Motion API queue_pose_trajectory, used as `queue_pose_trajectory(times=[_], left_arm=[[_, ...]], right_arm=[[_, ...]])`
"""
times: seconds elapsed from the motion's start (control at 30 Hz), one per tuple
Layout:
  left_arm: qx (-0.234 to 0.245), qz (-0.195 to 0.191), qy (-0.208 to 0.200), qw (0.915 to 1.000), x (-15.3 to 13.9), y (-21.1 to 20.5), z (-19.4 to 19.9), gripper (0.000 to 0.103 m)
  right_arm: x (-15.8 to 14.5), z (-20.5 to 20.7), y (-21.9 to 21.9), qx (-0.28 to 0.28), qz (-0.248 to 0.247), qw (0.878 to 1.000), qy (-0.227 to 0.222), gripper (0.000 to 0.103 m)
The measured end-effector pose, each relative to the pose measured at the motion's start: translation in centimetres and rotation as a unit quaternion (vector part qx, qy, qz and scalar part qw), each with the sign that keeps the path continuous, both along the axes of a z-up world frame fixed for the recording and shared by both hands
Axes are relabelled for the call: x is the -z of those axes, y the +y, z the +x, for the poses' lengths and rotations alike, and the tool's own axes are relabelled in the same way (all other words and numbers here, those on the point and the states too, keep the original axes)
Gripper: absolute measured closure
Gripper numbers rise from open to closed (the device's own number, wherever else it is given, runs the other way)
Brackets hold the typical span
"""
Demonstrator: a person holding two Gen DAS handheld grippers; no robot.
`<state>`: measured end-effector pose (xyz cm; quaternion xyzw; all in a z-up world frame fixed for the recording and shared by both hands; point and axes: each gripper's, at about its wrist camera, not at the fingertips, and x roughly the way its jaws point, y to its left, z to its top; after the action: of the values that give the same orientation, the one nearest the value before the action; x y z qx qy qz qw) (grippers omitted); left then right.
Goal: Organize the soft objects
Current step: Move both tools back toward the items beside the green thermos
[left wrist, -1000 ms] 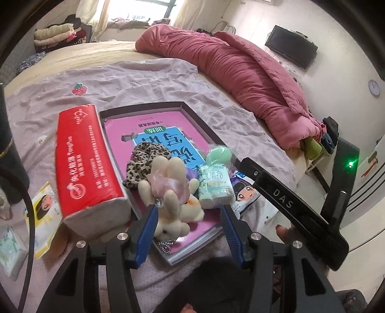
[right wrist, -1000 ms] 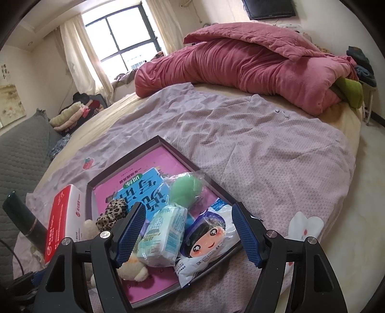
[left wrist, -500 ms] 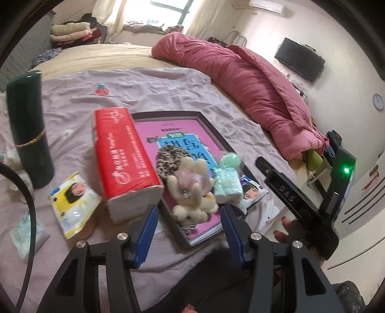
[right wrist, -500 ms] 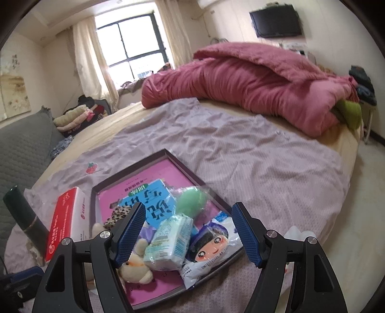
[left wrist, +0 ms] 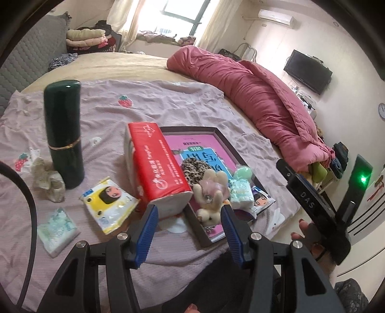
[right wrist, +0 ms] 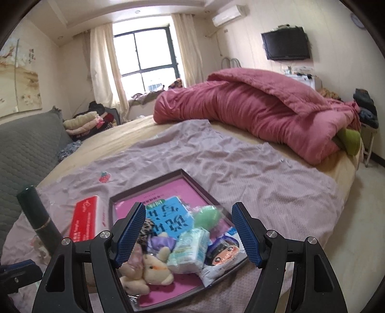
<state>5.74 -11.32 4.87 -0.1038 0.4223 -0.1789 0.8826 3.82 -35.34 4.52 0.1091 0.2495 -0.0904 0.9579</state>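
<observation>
both tools (left wrist: 189, 222) (right wrist: 189, 231) now farther from tray (left wrist: 199, 238)

Daylight is being let in through a dark-framed window (right wrist: 149, 54) flanked by cream curtains (right wrist: 102, 69). A TV (right wrist: 286, 46) and an air conditioner (right wrist: 229, 12) are being carried on the pale wall, with a clock (left wrist: 381, 111) further along. A painting (right wrist: 18, 77) is being displayed above a grey quilted headboard (right wrist: 26, 149). The bed (right wrist: 149, 134) is being covered by a lilac sheet (right wrist: 216, 163) and a bunched pink quilt (right wrist: 259, 113). Folded clothes (right wrist: 84, 121) are being kept below the window.
</observation>
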Motion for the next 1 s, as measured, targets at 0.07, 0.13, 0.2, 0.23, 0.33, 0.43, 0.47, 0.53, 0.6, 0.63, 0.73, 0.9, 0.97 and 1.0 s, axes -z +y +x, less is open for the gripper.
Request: queue_pose_trajectory(times=[0.07,0.13,0.2,0.23,0.33,0.43,0.47,0.53,0.6,0.63,0.73,0.9,0.97,1.0], left_arm=[[-0.006,0.002,-0.003,1.0000,-0.2,0.7,-0.2,0.049],[-0.012,0.002,-0.003,0.9999,-0.3,1.5,-0.3,0.049],[-0.017,0.000,-0.001,0.9999,-0.2,2.4,-0.5,0.049],[-0.021,-0.001,-0.001,0.9998,-0.2,2.9,-0.6,0.049],[-0.036,-0.002,-0.001,0.9994,0.0,4.7,-0.8,0.049],[-0.065,0.000,0.003,0.9979,0.3,7.0,-0.9,0.049],[-0.073,-0.005,0.006,0.9973,0.4,7.9,-0.8,0.049],[-0.088,-0.007,0.008,0.9961,0.6,9.6,-0.8,0.049],[-0.107,0.003,0.007,0.9943,0.7,11.4,-0.8,0.049],[-0.113,0.004,0.007,0.9936,0.8,12.1,-0.8,0.049],[-0.133,-0.002,0.013,0.9910,1.3,14.2,-0.6,0.049],[-0.157,0.000,0.023,0.9873,2.5,17.1,-0.3,0.049],[-0.162,-0.009,0.029,0.9863,3.0,18.0,-0.2,0.049],[-0.168,-0.013,0.034,0.9851,3.3,18.6,0.0,0.049]], right_arm=[[-0.7,-0.3,1.0,-0.012,-0.011,1.000,-0.007,0.028],[-1.2,-0.6,2.0,-0.023,-0.022,0.999,-0.012,0.028],[-1.7,-0.8,3.0,-0.036,-0.031,0.999,-0.016,0.028],[-2.0,-0.9,3.7,-0.046,-0.036,0.998,-0.018,0.028],[-2.7,-1.2,5.6,-0.075,-0.042,0.996,-0.021,0.028],[-3.2,-1.4,7.7,-0.107,-0.047,0.993,-0.022,0.028],[-3.3,-1.6,8.4,-0.120,-0.048,0.991,-0.022,0.028],[-3.3,-1.7,9.8,-0.141,-0.053,0.989,-0.018,0.028],[-3.3,-1.8,11.4,-0.165,-0.059,0.984,-0.015,0.028],[-3.3,-1.9,12.2,-0.180,-0.062,0.982,-0.012,0.028],[-2.9,-1.7,14.5,-0.219,-0.064,0.974,0.002,0.028],[-1.7,-1.7,18.2,-0.269,-0.091,0.959,0.021,0.028],[-1.2,-1.7,19.2,-0.281,-0.096,0.955,0.030,0.028],[-0.8,-1.7,19.7,-0.287,-0.097,0.952,0.034,0.028]])
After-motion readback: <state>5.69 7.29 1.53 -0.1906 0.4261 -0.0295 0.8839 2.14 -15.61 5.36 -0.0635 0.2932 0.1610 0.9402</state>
